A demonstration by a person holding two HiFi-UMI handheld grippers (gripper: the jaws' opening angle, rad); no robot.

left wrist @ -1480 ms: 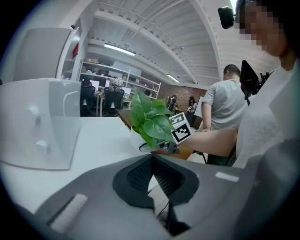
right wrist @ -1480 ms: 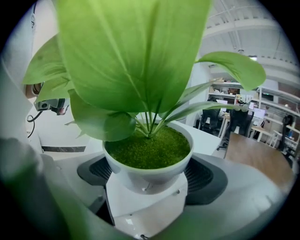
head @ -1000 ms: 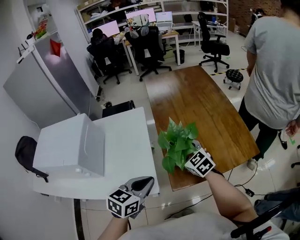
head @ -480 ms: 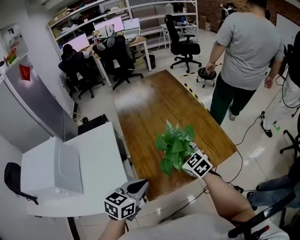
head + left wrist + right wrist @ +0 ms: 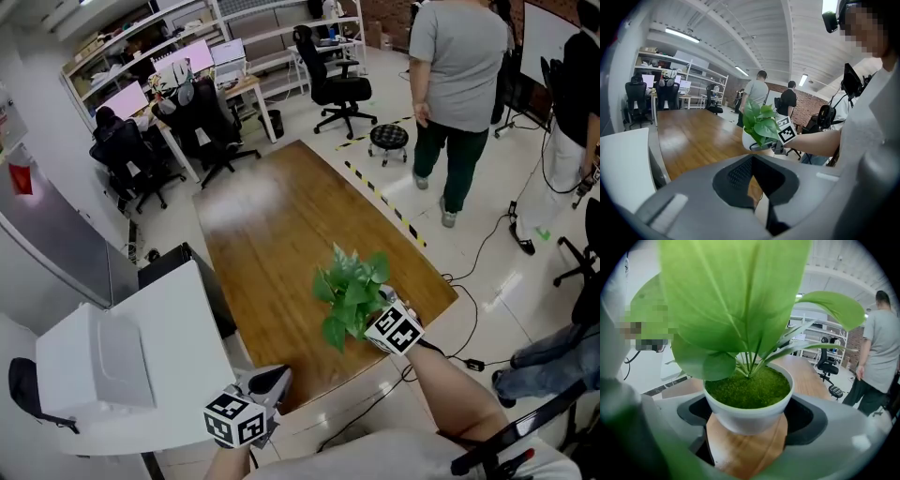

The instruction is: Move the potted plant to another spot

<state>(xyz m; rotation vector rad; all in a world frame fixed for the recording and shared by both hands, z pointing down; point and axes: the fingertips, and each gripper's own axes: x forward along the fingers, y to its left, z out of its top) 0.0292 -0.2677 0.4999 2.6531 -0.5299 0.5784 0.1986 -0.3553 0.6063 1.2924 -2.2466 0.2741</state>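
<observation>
The potted plant [image 5: 352, 289] has broad green leaves and a white pot [image 5: 749, 414] topped with moss. My right gripper [image 5: 364, 317] is shut on the pot, one jaw on each side of it, and holds it above the near end of the wooden table [image 5: 267, 234]. The left gripper view shows the plant [image 5: 758, 125] in the air at the right, with the marker cube beside it. My left gripper [image 5: 271, 382] hangs low near the table's front corner, shut, with nothing in it.
A white desk [image 5: 183, 319] with a white box [image 5: 94, 364] stands left of the wooden table. A person in a grey shirt [image 5: 457, 56] and a small stool [image 5: 388, 137] are beyond the table's far right side. Office chairs [image 5: 202, 117] and desks fill the back.
The view has swung right along the wooden table, so the white desk slid left. The person in grey has walked farther away. The plant stays held in my right gripper.
</observation>
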